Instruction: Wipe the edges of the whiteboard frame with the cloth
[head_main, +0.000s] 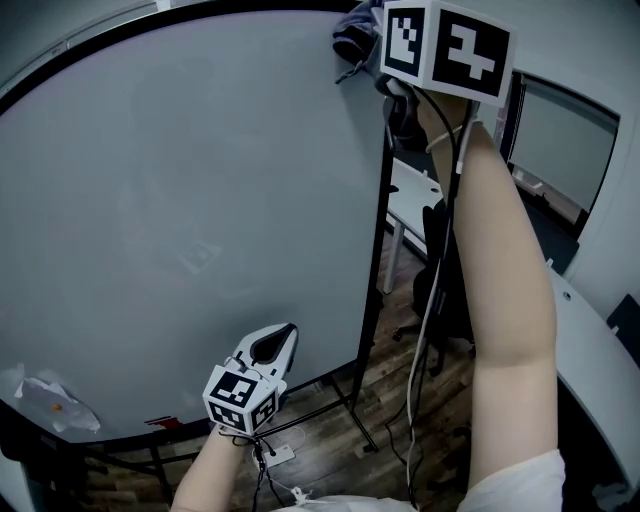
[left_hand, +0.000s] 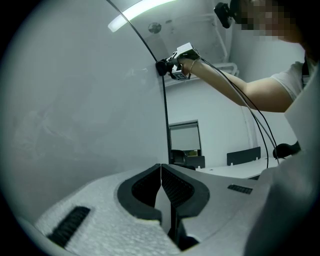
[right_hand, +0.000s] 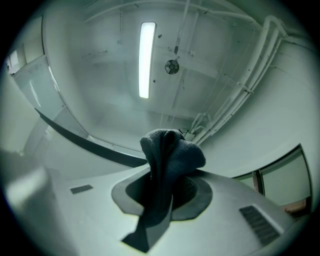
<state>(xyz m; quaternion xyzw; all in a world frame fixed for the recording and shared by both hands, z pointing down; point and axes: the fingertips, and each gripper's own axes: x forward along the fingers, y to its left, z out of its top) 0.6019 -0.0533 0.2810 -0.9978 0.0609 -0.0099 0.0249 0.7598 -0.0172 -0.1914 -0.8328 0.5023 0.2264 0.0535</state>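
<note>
Step in hand: wiping the top right corner. Right gripper (right_hand: 162, 192) is clamped on the cloth (right_hand: 171, 150), upper middle of head view, at the corner of the whiteboard (head_main: 180, 200) frame (head_main: 384, 200). Left gripper (left_hand: 161, 172) has jaws together w/ nothing between, low centre by the board's bottom edge. Next, prob.: drag cloth down the right-hand edge w/ steady pressure, grip kept tight.

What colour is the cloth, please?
Dark bluish grey; the cloth shows best in the right gripper view.
</note>
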